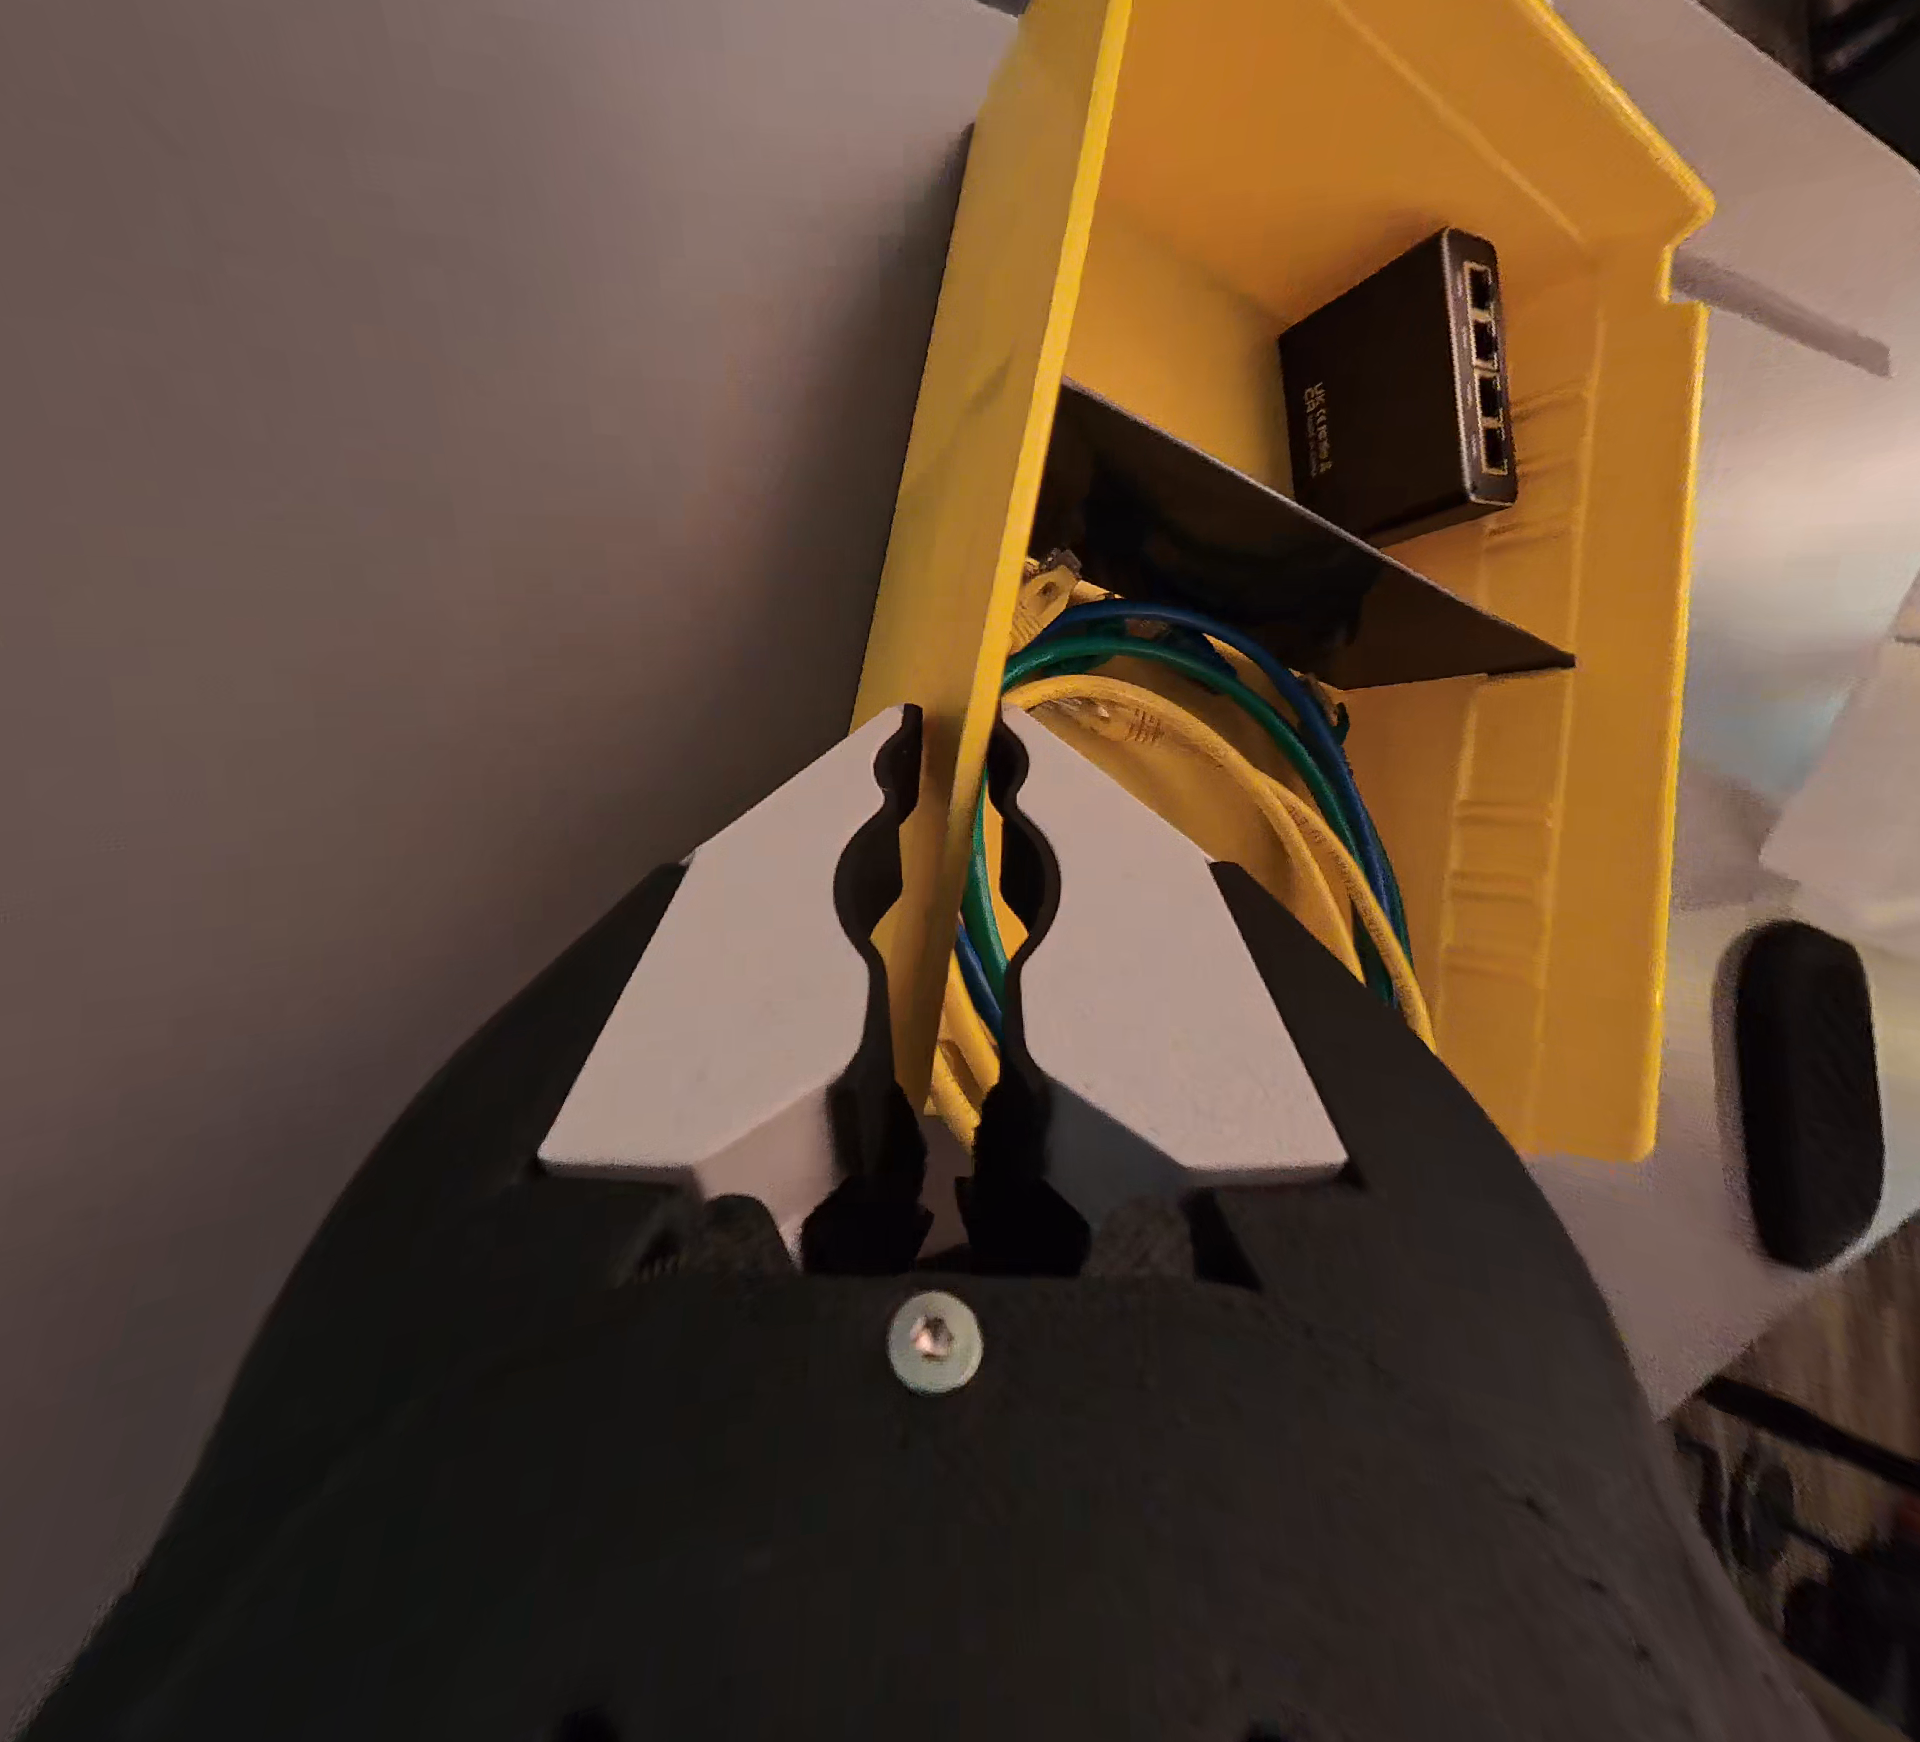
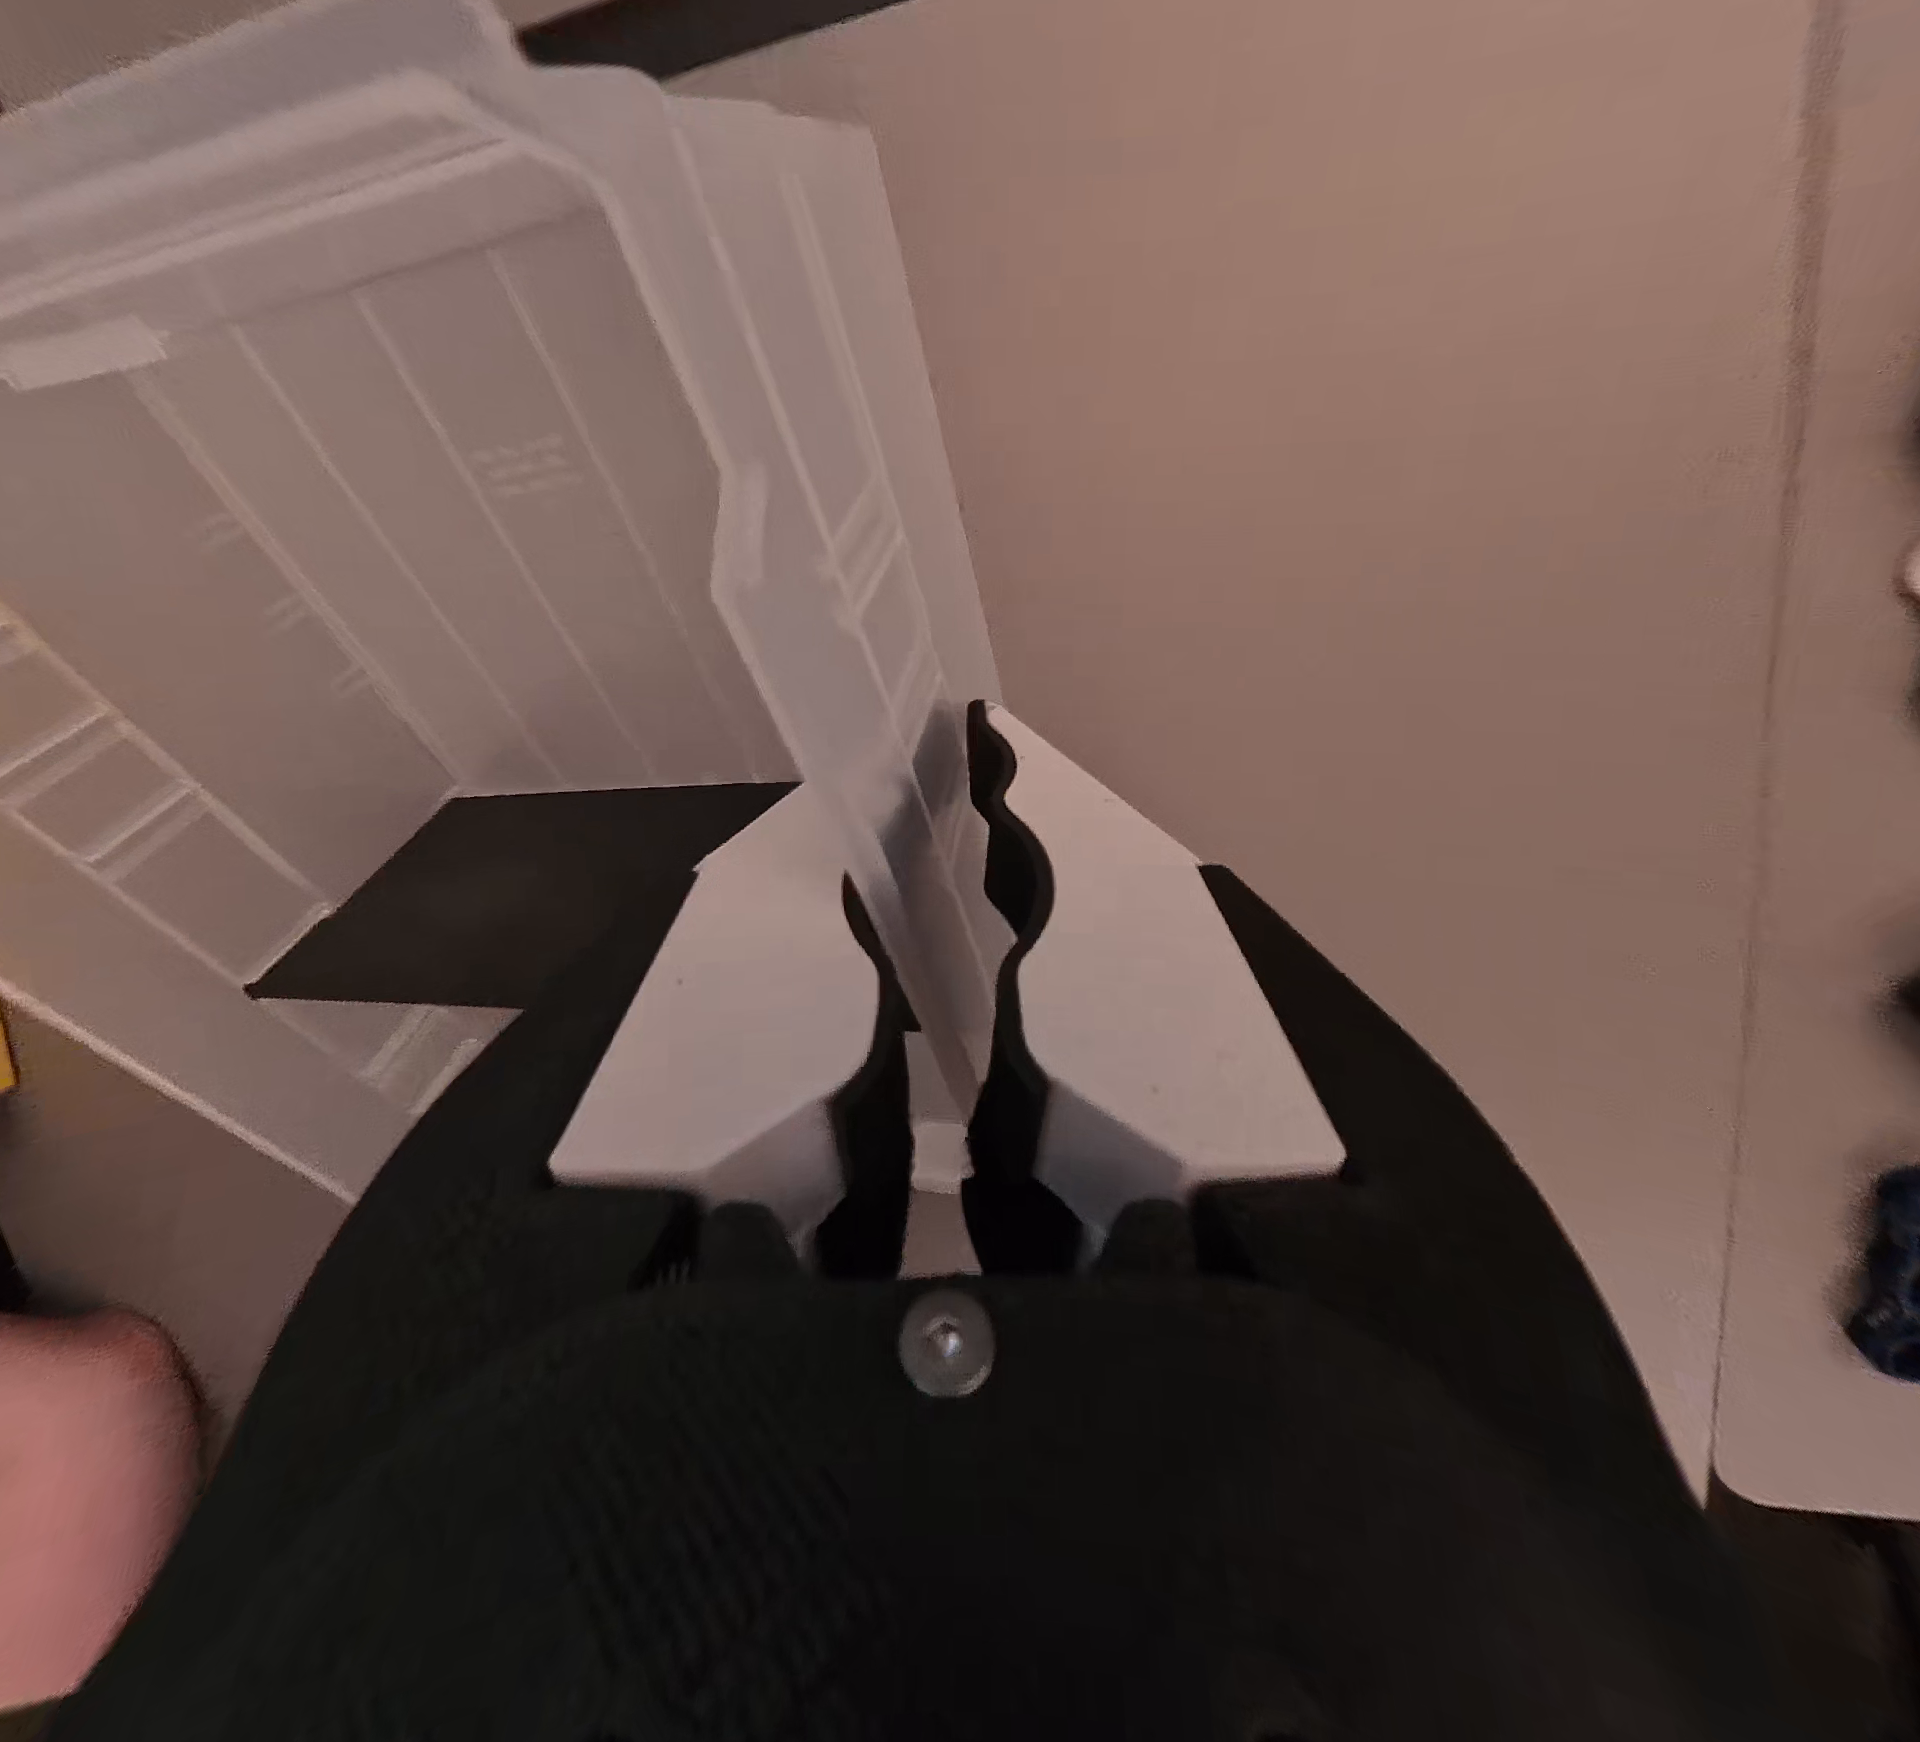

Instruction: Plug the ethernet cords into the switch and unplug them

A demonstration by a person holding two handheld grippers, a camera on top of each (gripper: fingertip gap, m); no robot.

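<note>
Left gripper (image 1: 954, 819) clenched on yellow bin (image 1: 1299, 165) wall; right gripper (image 2: 914, 861) grasps clear bin (image 2: 364, 445) wall. Switch (image 1: 1397, 388) at 2 o'clock, ports empty — cords (image 1: 1226, 757) coiled below divider (image 1: 1299, 570). Plugging not begun.

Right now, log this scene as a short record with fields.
left tongs: closed on the side wall of the yellow bin
right tongs: closed on the wall of the clear plastic bin
switch: black, in the yellow bin's far compartment, ports empty
divider: black, between the switch and the cords
ethernet cords: yellow, green and blue, coiled in the near compartment, none plugged in
clear bin contents: nothing visible except a black divider
</note>
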